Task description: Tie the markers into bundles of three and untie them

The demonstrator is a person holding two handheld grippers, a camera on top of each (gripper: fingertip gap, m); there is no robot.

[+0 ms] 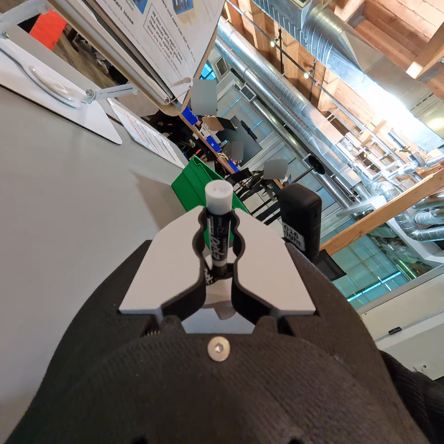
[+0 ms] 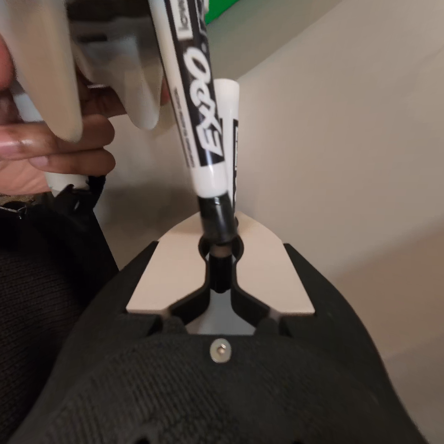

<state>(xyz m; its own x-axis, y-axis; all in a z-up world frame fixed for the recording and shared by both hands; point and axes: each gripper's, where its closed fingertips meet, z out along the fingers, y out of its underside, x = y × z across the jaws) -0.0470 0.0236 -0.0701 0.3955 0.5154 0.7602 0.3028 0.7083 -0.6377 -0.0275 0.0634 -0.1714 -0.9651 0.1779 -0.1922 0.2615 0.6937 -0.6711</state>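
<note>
Left tool (image 1: 217,230) clamped on marker (image 1: 218,230), frame centre; right tool (image 2: 219,242) clamped on black cap (image 2: 218,271). Light, stiff, slick barrel—grip mid-barrel.

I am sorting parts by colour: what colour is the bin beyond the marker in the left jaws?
Green; the bin shows best in the left wrist view.

Writing is visible, but the words are not repeated here. The marker (image 1: 218,230) has a black lbl w/ white brand lettering along its barrel, upside down in the right wrist view. The second marker (image 2: 231,134) behind it has a similar lbl, mostly hidden. A white sticker w/ black characters is on the black block (image 1: 300,216). Printed sheet (image 1: 168,36) on the board at top, and a table chart (image 1: 149,137), too blurred.
</note>
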